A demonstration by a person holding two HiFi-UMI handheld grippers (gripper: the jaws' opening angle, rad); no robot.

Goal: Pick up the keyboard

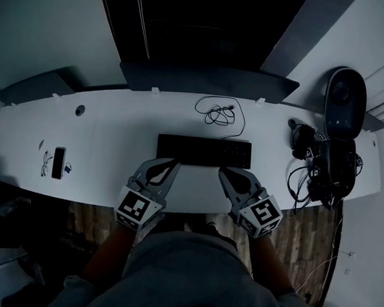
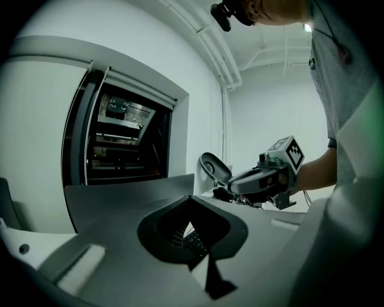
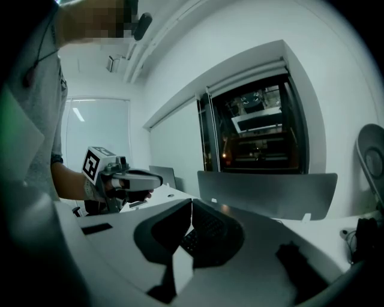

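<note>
Just before the keyboard (image 1: 204, 150), left gripper (image 1: 172, 163) and right gripper (image 1: 225, 173) sit closed.

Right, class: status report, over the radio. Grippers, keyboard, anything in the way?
Left gripper and right gripper both shut, empty, tips at the keyboard's near edge. Keyboard flat on the desk, not lifted. Nothing blocking; coiled cable lies behind it.

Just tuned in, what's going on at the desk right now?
A person stands at the white desk with a gripper in each hand. The left gripper and right gripper both have their jaws shut and empty, with their tips at the near edge of the black keyboard. The keyboard lies flat on the desk, not yet lifted. Whether the tips touch it can't be told. A phone lies far left.
</note>
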